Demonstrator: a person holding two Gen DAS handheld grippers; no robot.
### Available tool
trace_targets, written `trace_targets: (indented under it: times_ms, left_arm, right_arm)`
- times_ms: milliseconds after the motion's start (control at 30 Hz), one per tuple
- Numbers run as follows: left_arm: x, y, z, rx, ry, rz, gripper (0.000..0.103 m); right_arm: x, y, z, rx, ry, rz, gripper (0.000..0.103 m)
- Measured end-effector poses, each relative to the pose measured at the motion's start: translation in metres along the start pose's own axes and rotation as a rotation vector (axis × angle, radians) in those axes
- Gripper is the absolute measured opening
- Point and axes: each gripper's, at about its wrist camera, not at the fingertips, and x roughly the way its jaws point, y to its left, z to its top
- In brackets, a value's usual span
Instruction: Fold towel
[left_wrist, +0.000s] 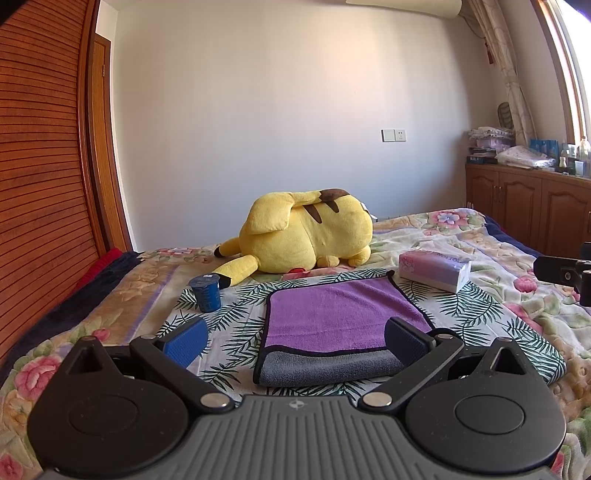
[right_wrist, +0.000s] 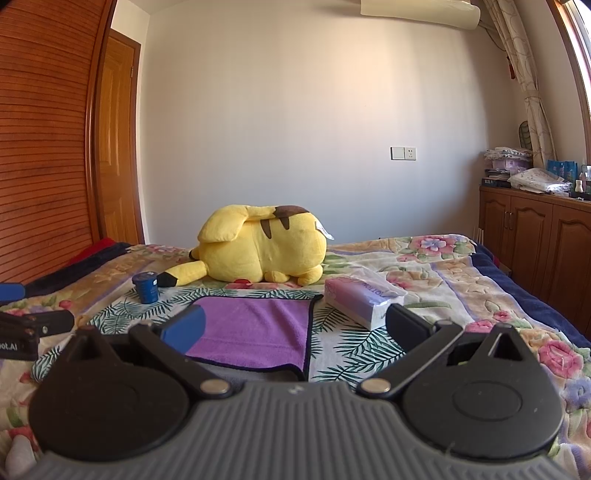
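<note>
Two grippers hang over the bed with fingers spread wide and nothing between them. Your left gripper (left_wrist: 295, 339) frames the purple towel (left_wrist: 340, 314) at lower centre of its view; the towel lies flat on the leaf-print cloth (left_wrist: 236, 332), one fold seemingly made, purple layer on top and a grey strip (left_wrist: 328, 365) showing along the near edge. In the right wrist view the towel (right_wrist: 255, 332) sits lower centre-left, so your right gripper (right_wrist: 295, 332) stands off its right side, straddling the near right corner.

Its long axis looks to run left to right, so the next fold probably brings one short side across to the other.

Around it: a blue cup (left_wrist: 205, 292) left of the towel, a tissue pack (left_wrist: 435, 269) near its far right corner, a Pikachu plush (left_wrist: 303, 232) behind. The tissue pack crowds the right side; sweep low there with care.
</note>
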Motion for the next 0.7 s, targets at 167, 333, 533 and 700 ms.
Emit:
trace_targets:
  times_ms: [167,333,533,700]
  left_arm:
    - [-0.0001,0.0005,0.0000,0.001,0.000,0.000,0.087]
    - [0.0000,0.0004,-0.0002,0.002,0.000,0.000,0.087]
    - [0.0004,0.0017,-0.0012,0.003,0.001,0.001,0.087]
    - [-0.0006,0.0004,-0.0026,0.008,0.003,-0.001,0.087]
  right_arm:
    - [-0.0001,-0.0008,-0.0001,0.000,0.000,0.000,0.103]
    - [-0.0002,-0.0008,0.0000,0.001,0.000,0.000,0.103]
    - [-0.0003,-0.0009,-0.0001,0.001,0.000,0.001,0.103]
    - [-0.0002,-0.0009,-0.0004,0.001,0.000,0.001,0.103]
